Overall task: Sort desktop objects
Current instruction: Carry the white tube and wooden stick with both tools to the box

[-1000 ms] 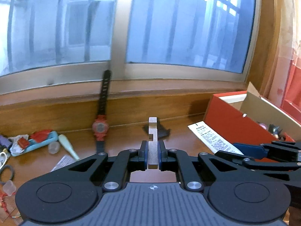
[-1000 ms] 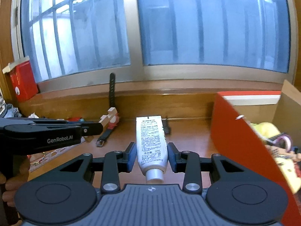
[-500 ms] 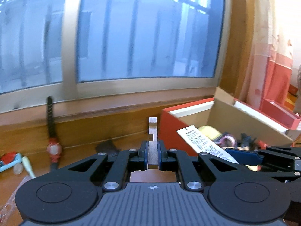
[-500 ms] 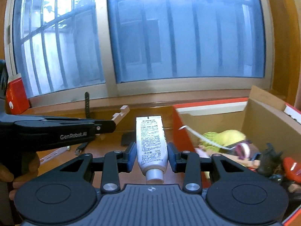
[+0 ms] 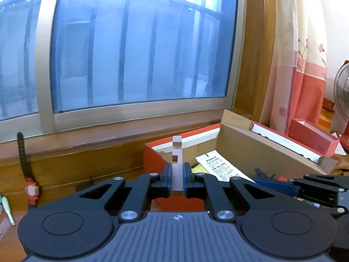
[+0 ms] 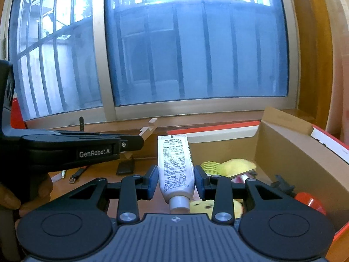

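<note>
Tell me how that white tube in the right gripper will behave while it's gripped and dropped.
The white tube, clamped by the right gripper, is probably soft-walled and may dent or squeeze. Its glossy printed skin could slip. With its small body, it looks light and should drop flat into the red box without rolling far.

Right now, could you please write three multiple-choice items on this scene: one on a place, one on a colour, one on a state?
1. Where is the wristwatch?
A. In the box
B. Against the wooden ledge
C. In a gripper

2. What colour is the box's outer wall?
A. Red
B. Green
C. White

3. What does the right gripper hold?
A. Nothing
B. A wooden block
C. A white tube

Answers: 1 B, it leans against the ledge under the window. 2 A, the wall shows red. 3 C, the pads press the tube's sides.
</note>
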### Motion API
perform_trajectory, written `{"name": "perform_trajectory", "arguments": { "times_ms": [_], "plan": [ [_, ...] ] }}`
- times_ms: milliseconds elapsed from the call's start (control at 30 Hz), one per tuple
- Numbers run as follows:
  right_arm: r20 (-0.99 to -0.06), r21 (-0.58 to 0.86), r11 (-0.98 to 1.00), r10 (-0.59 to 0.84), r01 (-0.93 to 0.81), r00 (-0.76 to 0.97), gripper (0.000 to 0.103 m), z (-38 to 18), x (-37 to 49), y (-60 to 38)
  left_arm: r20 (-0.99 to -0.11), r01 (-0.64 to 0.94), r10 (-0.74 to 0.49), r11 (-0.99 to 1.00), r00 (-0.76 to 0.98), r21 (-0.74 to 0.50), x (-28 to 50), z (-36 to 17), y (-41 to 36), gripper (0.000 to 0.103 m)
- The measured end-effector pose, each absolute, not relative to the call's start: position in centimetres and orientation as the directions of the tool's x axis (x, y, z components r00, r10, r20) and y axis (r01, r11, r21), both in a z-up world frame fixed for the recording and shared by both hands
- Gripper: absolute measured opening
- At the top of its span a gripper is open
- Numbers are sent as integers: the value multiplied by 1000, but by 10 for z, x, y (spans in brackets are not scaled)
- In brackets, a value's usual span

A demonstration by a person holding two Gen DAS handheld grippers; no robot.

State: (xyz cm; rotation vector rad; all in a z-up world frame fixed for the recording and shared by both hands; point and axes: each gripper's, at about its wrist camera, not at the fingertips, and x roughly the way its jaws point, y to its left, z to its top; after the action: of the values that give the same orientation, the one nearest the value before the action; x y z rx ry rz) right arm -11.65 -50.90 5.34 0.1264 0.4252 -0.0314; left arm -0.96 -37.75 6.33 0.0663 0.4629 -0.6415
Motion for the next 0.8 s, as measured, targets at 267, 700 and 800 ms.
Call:
{"name": "perform_trajectory", "arguments": {
  "times_ms": [267,700,800],
  "plan": [
    [-406,126,986,-47,107,913,38,52,-124,-531,-436,626,-591,776,678,-78,-10,65,-403,12],
    [-417,134,968,-138,211,898,38,44,-143,-562,-458,694,-649,714,608,-91,-16,60,-447,12],
    [-423,139,960,-163,242,891,38,40,-148,-571,-460,710,-660,699,594,-87,-18,58,-455,12]
  ]
}}
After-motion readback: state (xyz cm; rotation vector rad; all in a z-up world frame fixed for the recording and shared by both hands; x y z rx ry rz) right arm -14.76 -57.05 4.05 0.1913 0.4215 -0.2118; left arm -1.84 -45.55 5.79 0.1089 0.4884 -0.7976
